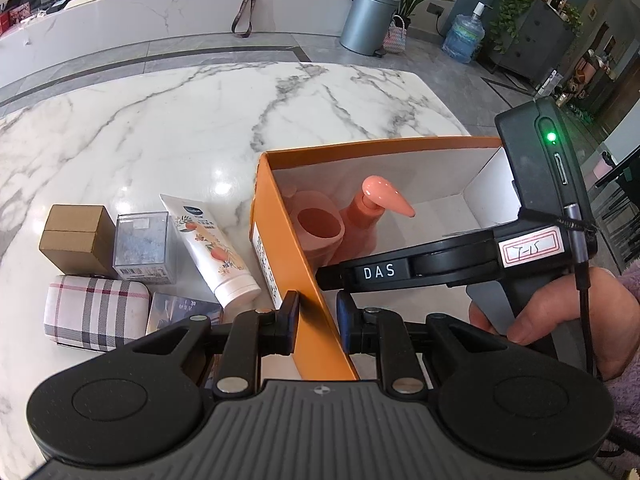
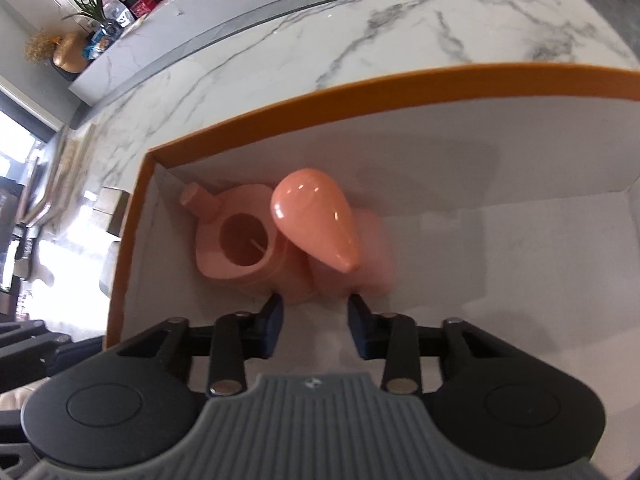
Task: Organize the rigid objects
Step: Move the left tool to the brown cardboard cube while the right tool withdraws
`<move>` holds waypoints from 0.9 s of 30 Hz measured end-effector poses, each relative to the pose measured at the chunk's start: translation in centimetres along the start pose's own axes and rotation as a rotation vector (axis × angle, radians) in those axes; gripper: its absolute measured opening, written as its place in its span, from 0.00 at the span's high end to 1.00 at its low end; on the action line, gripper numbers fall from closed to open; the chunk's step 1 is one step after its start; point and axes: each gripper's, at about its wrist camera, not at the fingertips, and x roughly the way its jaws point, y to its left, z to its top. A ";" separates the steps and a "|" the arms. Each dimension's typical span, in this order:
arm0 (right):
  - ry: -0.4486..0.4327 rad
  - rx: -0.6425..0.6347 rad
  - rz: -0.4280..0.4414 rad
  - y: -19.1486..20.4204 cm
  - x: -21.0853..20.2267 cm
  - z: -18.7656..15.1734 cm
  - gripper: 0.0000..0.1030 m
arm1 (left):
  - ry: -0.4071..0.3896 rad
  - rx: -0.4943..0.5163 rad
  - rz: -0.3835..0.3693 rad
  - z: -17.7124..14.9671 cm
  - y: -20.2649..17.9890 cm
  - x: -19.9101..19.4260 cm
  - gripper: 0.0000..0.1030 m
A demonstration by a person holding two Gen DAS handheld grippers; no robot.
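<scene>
My right claw (image 2: 314, 326) is hanging open just short of the upright pump bottle (image 2: 316, 224); my left claw (image 1: 318, 324) is straddling the box (image 1: 280, 216) wall.

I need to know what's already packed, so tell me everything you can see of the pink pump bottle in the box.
The pink pump bottle looks like glossy salmon plastic, with a teardrop pump head whose tip points toward the camera in the right wrist view. It stands upright inside the orange box, near its left wall, against a matching pink holder. The right gripper sits at its base, jaws apart; contact is too blurred to tell.
</scene>
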 end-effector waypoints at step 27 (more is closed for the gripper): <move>-0.311 -0.200 0.119 10.5 -10.1 -5.1 0.59 | -0.118 -0.201 0.130 -6.2 7.9 -10.9 0.74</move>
